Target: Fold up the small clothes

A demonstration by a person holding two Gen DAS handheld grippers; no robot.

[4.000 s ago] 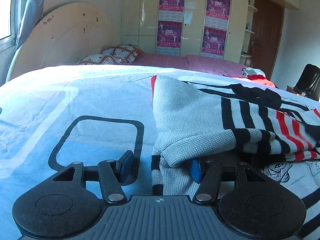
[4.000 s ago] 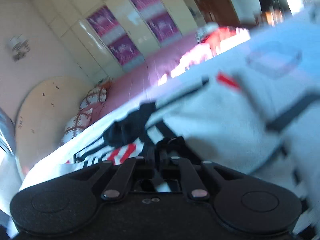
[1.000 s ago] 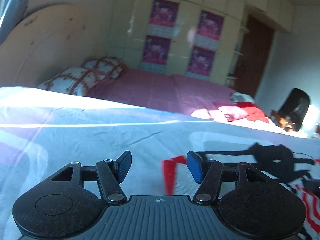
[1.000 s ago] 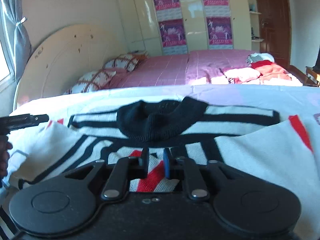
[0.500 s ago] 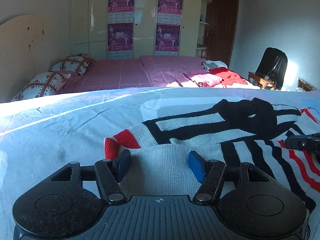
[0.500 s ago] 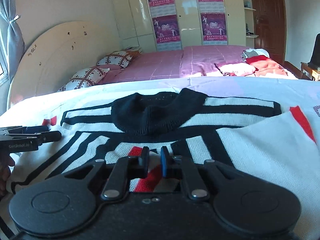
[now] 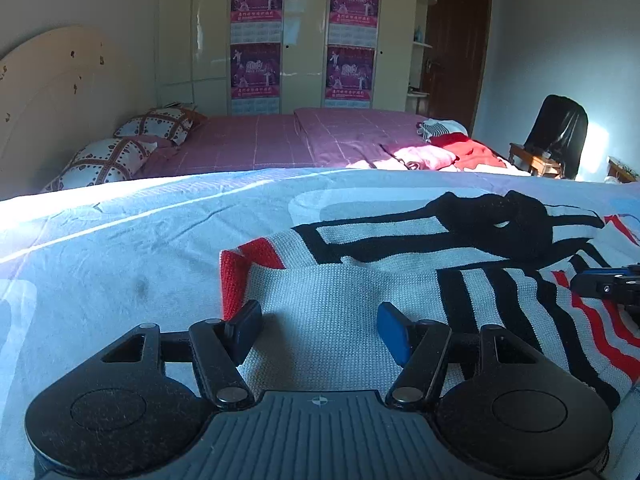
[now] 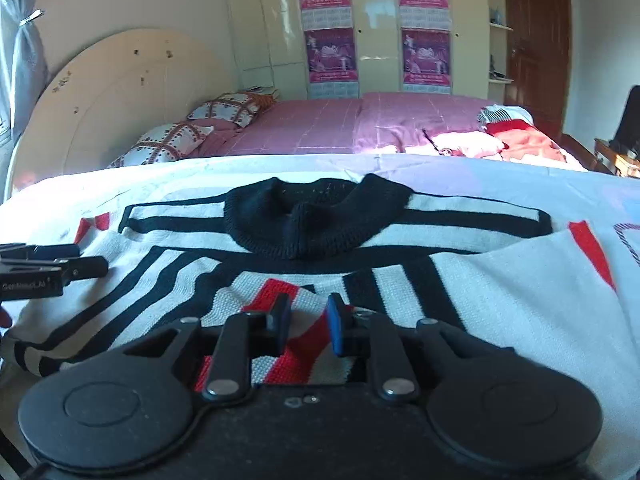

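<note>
Versus half a second ago: right gripper (image 8: 307,322) jaws have parted a little, from nearly closed to a narrow gap, nothing clamped between them. Left gripper (image 7: 320,330) jaws same wide spread as before, holding nothing. Four seconds back the sweater sleeve was draped over the left gripper's right finger; now both sleeves are folded in.

Striped knit sweater (image 8: 400,276) lies flat on the light blue patterned sheet (image 7: 120,248), black collar (image 8: 316,216) toward the far side, red-cuffed sleeves folded across the body from both sides. No containers in view.

Left gripper sits low over the left folded sleeve, fingers straddling grey knit, left pad (image 7: 246,326) next to the red cuff (image 7: 236,276). Right gripper hovers low over the sweater's middle, fingers pointing at the collar, red stripe visible under the gap. Each gripper shows at the edge of the other's view, close beside one another over the garment.

Behind: pink bed (image 8: 360,124), patterned pillows (image 7: 120,148), a pile of red and white clothes (image 7: 452,148), wardrobe with posters (image 8: 376,20), black chair (image 7: 560,128).
</note>
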